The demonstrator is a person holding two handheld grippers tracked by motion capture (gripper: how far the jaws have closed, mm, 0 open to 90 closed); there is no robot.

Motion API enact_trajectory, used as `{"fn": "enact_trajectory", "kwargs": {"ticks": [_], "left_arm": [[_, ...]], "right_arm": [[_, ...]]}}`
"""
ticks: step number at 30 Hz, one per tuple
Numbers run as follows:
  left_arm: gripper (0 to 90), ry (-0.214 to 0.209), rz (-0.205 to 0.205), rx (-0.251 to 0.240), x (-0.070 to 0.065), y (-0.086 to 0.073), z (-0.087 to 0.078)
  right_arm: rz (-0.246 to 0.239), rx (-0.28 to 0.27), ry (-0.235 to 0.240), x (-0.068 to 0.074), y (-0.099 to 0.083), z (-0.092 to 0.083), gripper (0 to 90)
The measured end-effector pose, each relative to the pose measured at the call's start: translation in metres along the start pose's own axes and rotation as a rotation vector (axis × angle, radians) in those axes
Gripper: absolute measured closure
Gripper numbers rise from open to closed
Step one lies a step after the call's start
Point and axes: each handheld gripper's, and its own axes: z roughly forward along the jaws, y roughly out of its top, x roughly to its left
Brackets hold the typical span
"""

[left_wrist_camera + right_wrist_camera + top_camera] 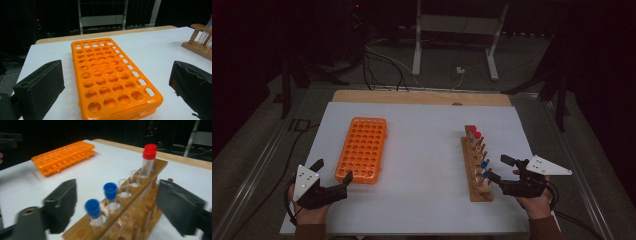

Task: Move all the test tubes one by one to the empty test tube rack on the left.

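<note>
An orange tube rack with all its holes empty lies left of centre on the white tabletop. My left gripper is open at the rack's near end, and the orange rack lies ahead between the wide jaws of the left gripper. A wooden rack stands at the right, holding two red-capped tubes at its far end and two blue-capped tubes near me. My right gripper is open, its jaws on either side of the wooden rack, with both blue-capped tubes between them and untouched.
Several holes in the wooden rack hold clear uncapped tubes. A wooden board edge runs along the table's far side. Beyond it are cables and white stand legs on the floor. Metal rails flank the table.
</note>
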Motion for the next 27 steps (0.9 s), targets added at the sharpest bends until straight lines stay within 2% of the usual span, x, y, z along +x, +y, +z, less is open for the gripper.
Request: {"fn": "enact_trajectory", "kwargs": {"ticks": [2, 9, 11, 19, 27], "left_arm": [[0.2, -0.001, 0.003, 0.0, 0.0, 0.0, 0.0], [0.2, -0.007, 0.003, 0.005, -0.001, 0.0, 0.001], [0.2, -0.005, 0.003, 0.006, -0.001, 0.0, 0.001], [0.2, -0.007, 0.004, 0.007, -0.002, -0.001, 0.002], [0.2, -0.011, 0.007, 0.01, -0.002, -0.001, 0.002]], "right_arm": [[-0.017, 0.014, -0.005, 0.004, -0.002, -0.001, 30.4], [-0.06, 0.055, 0.051, 0.014, -0.008, -0.002, 55.5], [-0.069, 0.074, 0.059, 0.015, -0.01, 0.001, 59.4], [-0.102, 0.13, 0.055, 0.016, -0.014, 0.016, 73.1], [-0.116, 0.141, 0.037, 0.017, -0.014, 0.024, 74.9]]}}
